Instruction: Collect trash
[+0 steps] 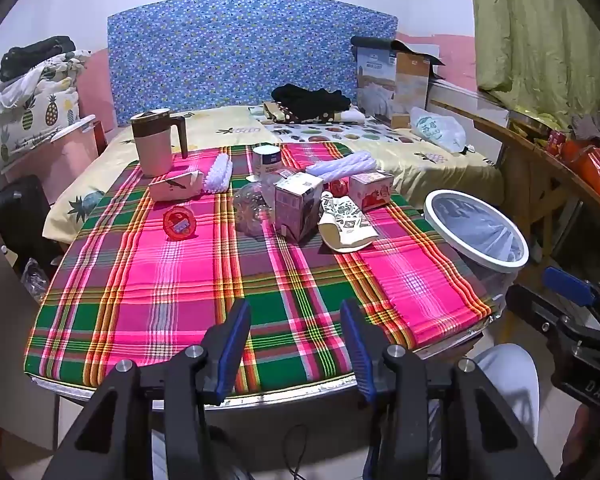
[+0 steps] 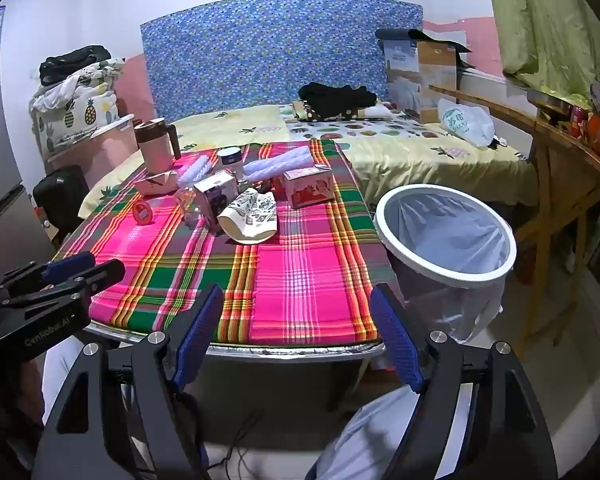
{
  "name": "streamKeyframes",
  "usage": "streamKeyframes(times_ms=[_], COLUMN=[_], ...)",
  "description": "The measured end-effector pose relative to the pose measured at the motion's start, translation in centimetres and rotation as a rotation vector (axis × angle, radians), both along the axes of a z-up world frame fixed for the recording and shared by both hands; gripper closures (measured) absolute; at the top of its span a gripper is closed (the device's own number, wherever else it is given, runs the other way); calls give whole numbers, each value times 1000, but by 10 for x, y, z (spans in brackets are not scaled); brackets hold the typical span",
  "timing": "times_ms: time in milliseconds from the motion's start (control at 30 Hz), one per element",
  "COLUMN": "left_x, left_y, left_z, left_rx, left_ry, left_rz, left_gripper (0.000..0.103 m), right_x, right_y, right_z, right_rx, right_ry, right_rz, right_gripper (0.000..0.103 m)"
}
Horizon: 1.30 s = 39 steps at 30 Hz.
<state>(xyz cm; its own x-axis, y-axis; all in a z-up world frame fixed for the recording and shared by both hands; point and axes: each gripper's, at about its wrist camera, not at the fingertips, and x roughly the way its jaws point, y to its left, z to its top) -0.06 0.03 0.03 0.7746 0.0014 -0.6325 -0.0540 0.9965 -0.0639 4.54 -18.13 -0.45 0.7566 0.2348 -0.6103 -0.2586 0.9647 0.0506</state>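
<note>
Pink-green-yellow plaid tablecloth (image 1: 188, 280), blue dotted headboard (image 1: 236, 52), white-rimmed bin (image 2: 444, 276), pineapple-print yellow sheet (image 2: 440, 160).

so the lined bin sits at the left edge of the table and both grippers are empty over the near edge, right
Not quite: the lined bin stands at the table's right edge, not the left, as the right wrist view shows. The rest holds: the left gripper and the right gripper are both empty over the near edge.

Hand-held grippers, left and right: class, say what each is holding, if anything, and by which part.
Nothing is held. The left hand-held gripper and the right hand-held gripper both stand open over the near edge of the table, jaws empty.
</note>
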Motion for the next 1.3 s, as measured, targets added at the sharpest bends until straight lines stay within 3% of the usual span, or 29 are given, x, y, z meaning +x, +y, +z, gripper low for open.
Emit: streamKeyframes(times_ms=[1300], left_x=[2], left_y=[-2], left_z=[5], left_rx=[18], left_ry=[-3], left_rz=[-9], left_gripper=[57], right_x=[3], right_y=[0], right_z=[0], right_rx=[0], right_ry=[1], right_rz=[-1], right_gripper=[26])
